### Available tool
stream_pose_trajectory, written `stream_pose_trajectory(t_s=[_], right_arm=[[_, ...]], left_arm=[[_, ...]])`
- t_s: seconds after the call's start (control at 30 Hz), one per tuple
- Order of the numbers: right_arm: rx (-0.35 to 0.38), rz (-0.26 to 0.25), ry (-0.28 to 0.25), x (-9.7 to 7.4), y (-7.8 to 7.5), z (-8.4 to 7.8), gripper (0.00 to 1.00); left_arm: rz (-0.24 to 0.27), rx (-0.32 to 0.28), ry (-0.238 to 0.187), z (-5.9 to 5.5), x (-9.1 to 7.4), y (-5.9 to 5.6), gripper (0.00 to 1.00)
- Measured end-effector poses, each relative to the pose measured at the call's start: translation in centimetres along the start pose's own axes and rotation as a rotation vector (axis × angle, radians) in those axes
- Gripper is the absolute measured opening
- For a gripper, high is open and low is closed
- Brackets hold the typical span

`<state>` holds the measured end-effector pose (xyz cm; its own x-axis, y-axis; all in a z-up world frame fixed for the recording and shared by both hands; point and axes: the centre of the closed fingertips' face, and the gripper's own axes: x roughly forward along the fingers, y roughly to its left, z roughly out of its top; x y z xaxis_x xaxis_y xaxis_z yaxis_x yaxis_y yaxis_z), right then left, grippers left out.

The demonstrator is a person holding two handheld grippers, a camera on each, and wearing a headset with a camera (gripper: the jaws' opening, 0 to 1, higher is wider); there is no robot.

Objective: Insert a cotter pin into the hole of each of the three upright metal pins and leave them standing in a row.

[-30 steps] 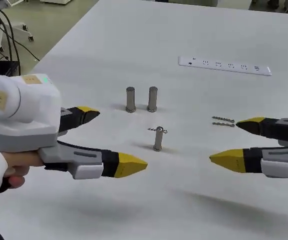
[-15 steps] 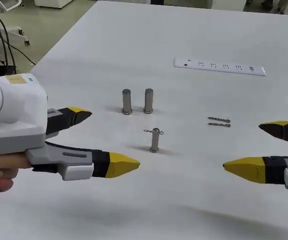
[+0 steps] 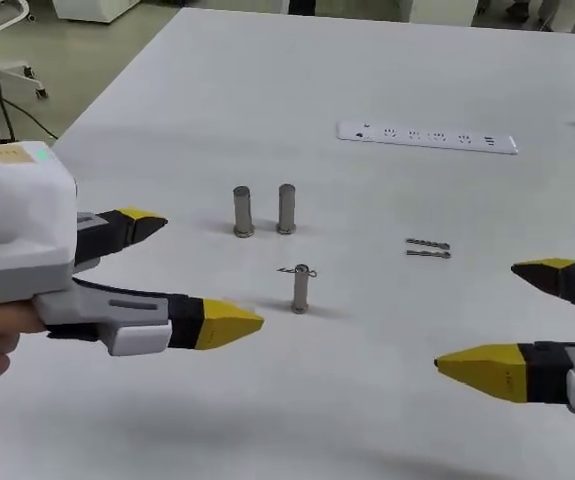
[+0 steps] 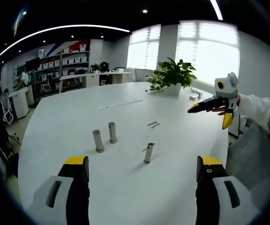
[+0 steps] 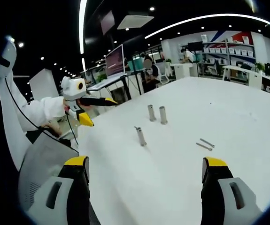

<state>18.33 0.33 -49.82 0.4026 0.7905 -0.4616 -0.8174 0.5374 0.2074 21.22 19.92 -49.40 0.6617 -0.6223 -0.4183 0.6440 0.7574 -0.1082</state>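
Two bare metal pins point(image 3: 242, 211) point(image 3: 286, 208) stand side by side on the white table point(image 3: 367, 390). A third metal pin point(image 3: 300, 288) stands nearer to me with a cotter pin point(image 3: 295, 270) through its top. Two loose cotter pins point(image 3: 427, 248) lie flat to the right. My left gripper point(image 3: 192, 270) hovers open at the left. My right gripper point(image 3: 512, 315) hovers open at the right, nothing in it. The left gripper view shows the pinned pin point(image 4: 148, 153), the bare pins point(image 4: 104, 136) and the right gripper point(image 4: 210, 105); the right gripper view shows the pins point(image 5: 157, 113) and loose cotter pins point(image 5: 204, 143).
A white power strip point(image 3: 426, 137) lies at the far side of the table. A potted plant point(image 4: 173, 75) stands at the table's far edge in the left gripper view. Office desks and shelves stand beyond the table.
Both grippers have drawn back from the pins, the left one leftward and the right one rightward and lower. The head camera has shifted too. Pins and cotter pins stay put.
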Motion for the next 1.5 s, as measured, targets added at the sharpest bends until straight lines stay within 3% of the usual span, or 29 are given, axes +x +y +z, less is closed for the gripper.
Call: stream_pose_trajectory(t_s=[0.17,0.3,0.4,0.83,0.9,0.93,1.13,1.2,1.5], right_arm=[[0.009,-0.013,-0.005,-0.3,0.0,-0.2,0.98],[0.011,-0.028,0.002,-0.7,-0.3,-0.5,0.98],[0.015,-0.037,0.001,-1.0,-0.4,-0.5,0.98],[0.026,-0.079,-0.008,-2.1,-0.4,-0.8,0.97],[0.025,-0.084,0.0,-2.2,-0.4,-1.0,0.96],[0.023,-0.086,0.005,-2.3,-0.4,-1.2,0.96],[0.041,-0.112,0.016,-2.7,-0.6,-1.7,0.96],[0.048,-0.118,0.017,-2.9,-0.7,-1.8,0.96],[0.059,-0.17,0.0,-3.6,-1.7,-1.5,0.95]], left_arm=[[0.035,-0.023,-0.068,1.6,0.2,1.5,0.89],[0.062,-0.011,-0.081,2.4,0.6,2.7,0.84],[0.063,-0.034,-0.108,2.9,1.0,3.3,0.78],[0.152,-0.051,-0.079,2.5,3.8,6.3,0.64],[0.216,-0.022,-0.074,2.5,4.0,7.5,0.57],[0.222,-0.032,-0.075,2.5,4.2,7.7,0.54],[0.209,-0.061,-0.074,2.2,5.8,7.9,0.51],[0.211,-0.103,-0.089,2.2,6.3,8.0,0.47],[0.246,-0.122,-0.089,1.9,8.2,9.2,0.35]])
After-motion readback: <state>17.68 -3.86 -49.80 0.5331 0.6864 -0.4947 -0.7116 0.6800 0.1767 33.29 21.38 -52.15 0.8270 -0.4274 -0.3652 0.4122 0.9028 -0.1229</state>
